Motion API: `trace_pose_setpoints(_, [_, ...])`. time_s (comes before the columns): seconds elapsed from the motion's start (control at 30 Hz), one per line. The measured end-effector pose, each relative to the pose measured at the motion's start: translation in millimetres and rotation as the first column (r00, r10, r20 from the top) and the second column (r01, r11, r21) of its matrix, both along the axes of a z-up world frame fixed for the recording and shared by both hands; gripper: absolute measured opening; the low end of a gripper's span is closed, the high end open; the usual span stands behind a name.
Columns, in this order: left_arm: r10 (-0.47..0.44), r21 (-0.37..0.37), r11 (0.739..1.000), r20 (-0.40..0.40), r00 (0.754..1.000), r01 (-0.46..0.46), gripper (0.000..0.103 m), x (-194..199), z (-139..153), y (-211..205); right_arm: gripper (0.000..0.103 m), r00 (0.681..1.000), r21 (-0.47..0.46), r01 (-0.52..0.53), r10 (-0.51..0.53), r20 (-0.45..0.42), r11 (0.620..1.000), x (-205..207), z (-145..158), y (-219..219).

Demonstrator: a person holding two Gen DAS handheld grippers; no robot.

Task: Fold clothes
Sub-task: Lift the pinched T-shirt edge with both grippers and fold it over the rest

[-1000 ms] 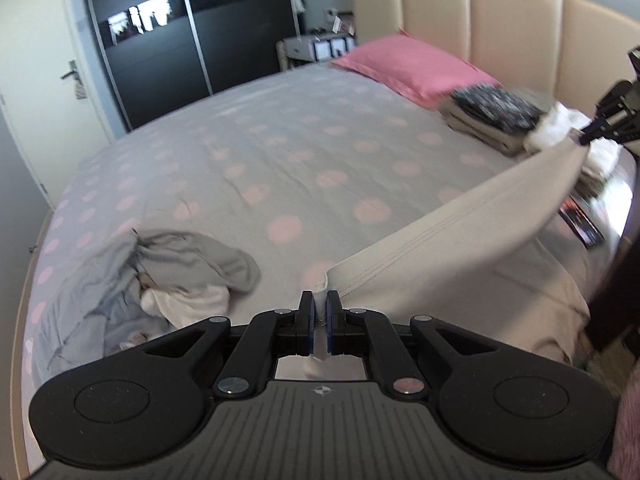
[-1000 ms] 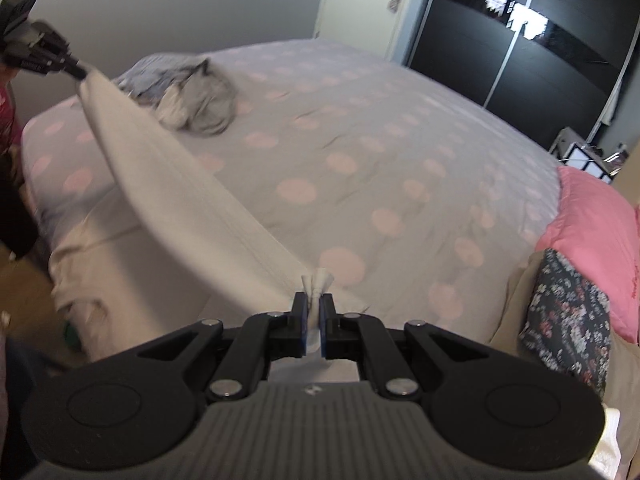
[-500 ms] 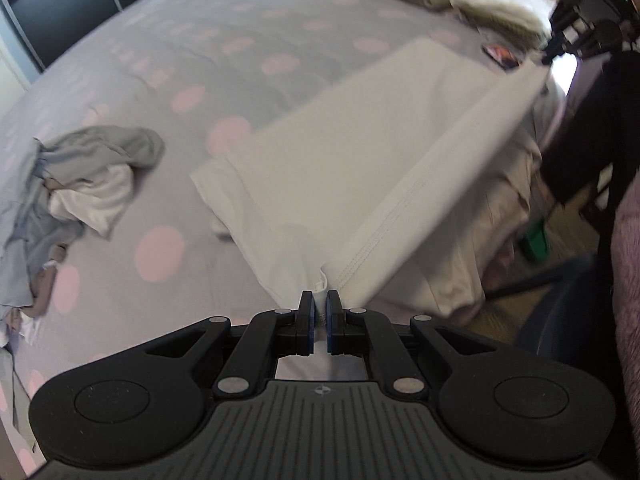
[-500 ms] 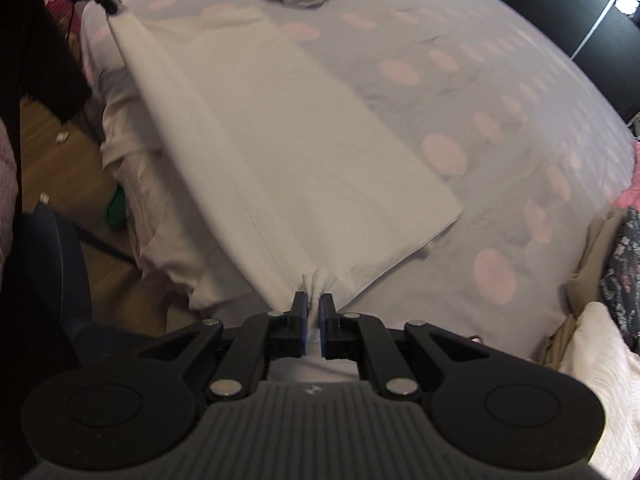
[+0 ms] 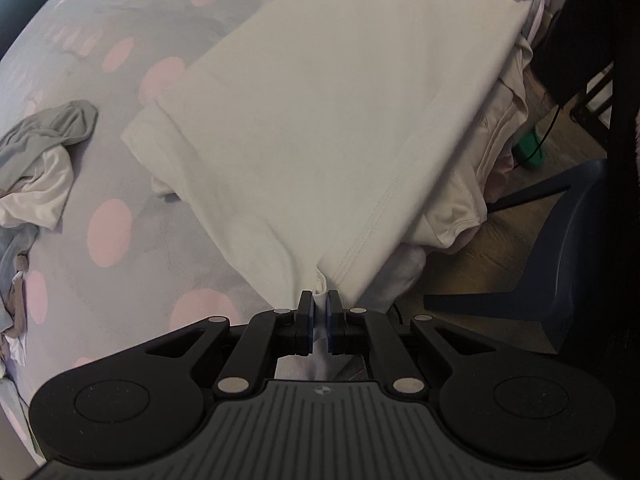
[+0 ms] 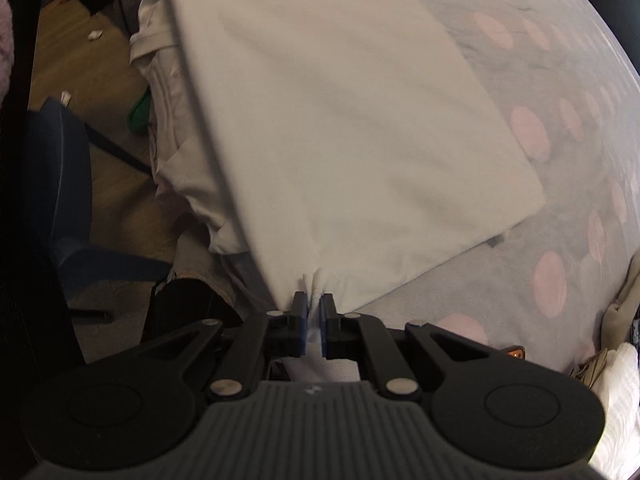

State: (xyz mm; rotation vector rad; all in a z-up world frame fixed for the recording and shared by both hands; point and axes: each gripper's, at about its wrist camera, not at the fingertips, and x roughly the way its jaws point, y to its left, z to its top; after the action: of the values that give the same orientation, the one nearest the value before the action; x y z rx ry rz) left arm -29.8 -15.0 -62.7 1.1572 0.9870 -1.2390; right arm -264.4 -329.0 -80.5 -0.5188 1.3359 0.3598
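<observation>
Garment: a cream T-shirt (image 5: 320, 112) fills the centre of both wrist views, its far part lying flat on the grey bedspread with pink dots (image 5: 108, 224), its near hemmed edge lifted over the side of the bed.
Left gripper (image 5: 319, 312): jaws pressed together on one bunched corner of the hem, low centre of the frame.
Right gripper (image 6: 313, 312): jaws likewise pinching the other corner; in the left view it shows small at the upper right edge.
Sleeve: one short sleeve pokes out from under the shirt at middle left of the left view, so the body seems already doubled over it.
Progress: my judgement is that this shirt is partway through its folds; the held hem would fit either a lengthwise fold being carried across or the shirt being pulled straight.
Left to do: a loose heap of grey and white clothes (image 5: 44, 168) lies crumpled at the left edge of the left view, plainly unfolded.
Done: folded items (image 6: 616, 392) peek in at the lower right of the right view.
Hard to make out: motion blur softens the shirt's edges, and the pale cloth hanging below the bed edge cannot be identified.
</observation>
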Motion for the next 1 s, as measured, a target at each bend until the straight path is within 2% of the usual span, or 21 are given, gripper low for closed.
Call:
trace_pose_setpoints(0.03, [-0.008, -0.003, 1.0, 0.0, 1.0, 0.008, 0.004, -1, 1, -1, 0.013, 1.0, -0.005, -0.012, 0.012, -0.011, 1.0, 0, -1, 2])
trace_pose_setpoints(0.1, [-0.025, -0.008, 1.0, 0.0, 1.0, 0.025, 0.008, -4, 3, -2, 0.026, 0.999, -0.015, -0.029, 0.029, -0.018, 0.999, -2, 1, 4])
trace_pose_setpoints(0.17, [-0.041, -0.013, 0.999, 0.0, 0.999, 0.041, 0.021, -7, 6, -3, 0.026, 0.999, -0.014, -0.032, 0.032, -0.011, 0.999, -4, 8, 4])
trace_pose_setpoints(0.33, [-0.082, -0.026, 0.996, 0.0, 0.997, 0.082, 0.029, -14, 12, -7, 0.027, 0.999, 0.039, -0.044, 0.043, 0.034, 0.998, 1, 29, 9])
trace_pose_setpoints(0.4, [-0.098, -0.031, 0.995, 0.0, 0.995, 0.098, 0.037, -16, 14, -8, 0.041, 0.998, 0.059, -0.043, 0.04, 0.051, 0.997, 9, 29, 13])
trace_pose_setpoints(0.43, [-0.106, -0.033, 0.994, 0.0, 0.994, 0.106, 0.041, -18, 15, -8, 0.043, 0.998, 0.067, -0.042, 0.038, 0.054, 0.997, 13, 26, 16])
trace_pose_setpoints(0.53, [-0.139, -0.004, 0.99, -0.002, 0.99, 0.139, 0.041, -22, -2, -18, 0.043, 0.997, 0.074, -0.054, 0.049, 0.058, 0.996, 27, 12, 25])
trace_pose_setpoints(0.77, [-0.2, 0.07, 0.977, -0.02, 0.98, 0.201, 0.041, -30, -44, -40, 0.043, 0.999, 0.124, -0.04, 0.044, -0.03, 0.991, 49, -32, 32])
trace_pose_setpoints(0.8, [-0.195, 0.071, 0.978, -0.03, 0.98, 0.196, 0.039, -29, -49, -39, 0.039, 0.998, 0.129, -0.044, 0.048, -0.029, 0.991, 49, -33, 33])
trace_pose_setpoints(0.83, [-0.19, 0.071, 0.979, -0.039, 0.981, 0.192, 0.029, -29, -52, -37, 0.034, 0.998, 0.134, -0.049, 0.052, -0.026, 0.99, 48, -34, 33])
trace_pose_setpoints(0.87, [-0.19, 0.07, 0.979, -0.046, 0.981, 0.193, 0.019, -30, -55, -35, 0.024, 0.998, 0.133, -0.056, 0.059, -0.019, 0.989, 46, -33, 34])
trace_pose_setpoints(0.93, [-0.194, 0.065, 0.978, -0.058, 0.979, 0.198, 0.009, -32, -57, -33, 0.017, 0.997, 0.128, -0.071, 0.072, -0.002, 0.989, 44, -28, 36])
trace_pose_setpoints(1.0, [-0.198, 0.055, 0.978, -0.06, 0.978, 0.202, 0.006, -34, -52, -31, 0.006, 0.996, 0.132, -0.086, 0.087, -0.001, 0.987, 41, -22, 37])
